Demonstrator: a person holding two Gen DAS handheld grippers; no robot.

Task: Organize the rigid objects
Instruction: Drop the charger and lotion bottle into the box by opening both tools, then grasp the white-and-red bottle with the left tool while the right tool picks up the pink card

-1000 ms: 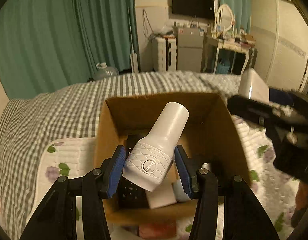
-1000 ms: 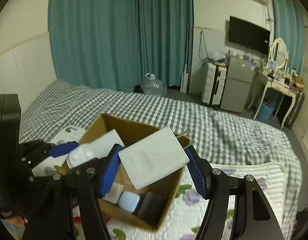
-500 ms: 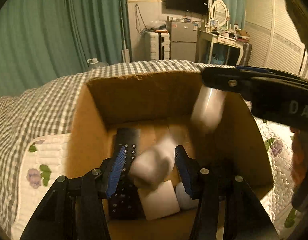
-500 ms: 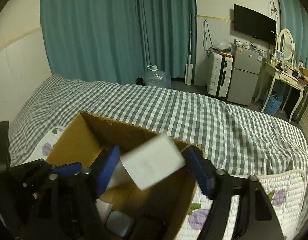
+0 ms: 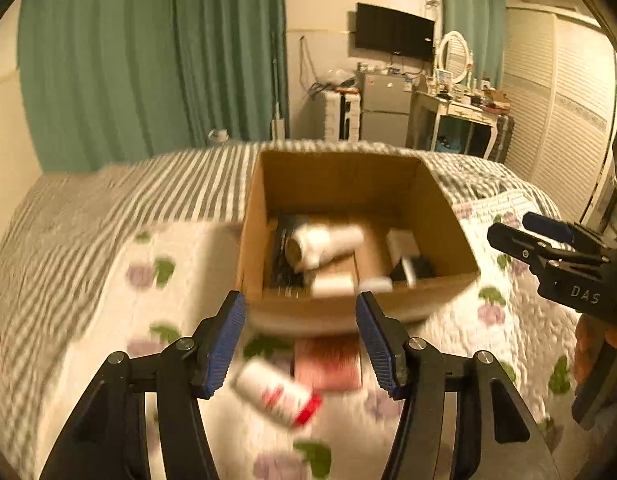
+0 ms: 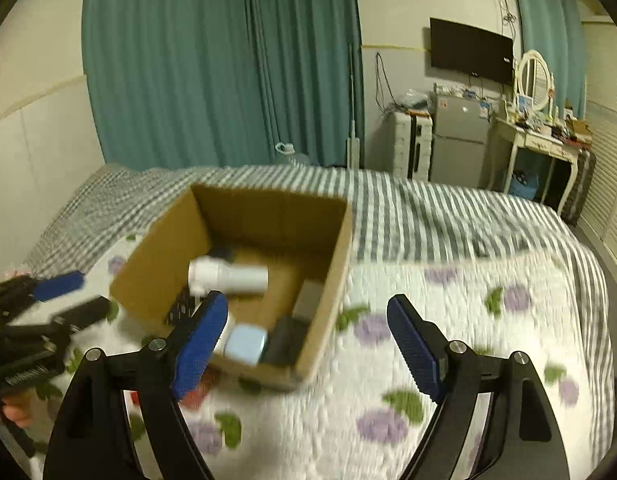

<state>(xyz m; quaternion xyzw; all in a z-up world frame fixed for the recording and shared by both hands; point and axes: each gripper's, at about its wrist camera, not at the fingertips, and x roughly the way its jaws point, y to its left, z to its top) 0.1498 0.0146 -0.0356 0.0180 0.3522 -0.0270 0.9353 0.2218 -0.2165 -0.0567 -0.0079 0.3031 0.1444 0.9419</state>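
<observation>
An open cardboard box point(image 5: 332, 176) stands on the bed; it also shows in the right wrist view point(image 6: 268, 208). In it lie a white cylinder-shaped device point(image 5: 324, 242) point(image 6: 228, 276), a black remote point(image 5: 282, 252), a white block point(image 5: 402, 240) and other small items. My left gripper point(image 5: 300, 336) is open and empty in front of the box, above a white bottle with a red label point(image 5: 276, 394) and a pink flat object point(image 5: 328, 364). My right gripper point(image 6: 304, 344) is open and empty, near the box's front right corner.
The box rests on a white floral quilt point(image 6: 448, 320) over a grey checked bedspread point(image 5: 108, 208). Teal curtains point(image 6: 228, 60), a small fridge point(image 6: 460, 140) and a dressing table point(image 6: 540, 140) stand beyond the bed.
Both grippers let go: the white device dropped from the left one and the white block from the right one into the box. Both have pulled back and opened.
</observation>
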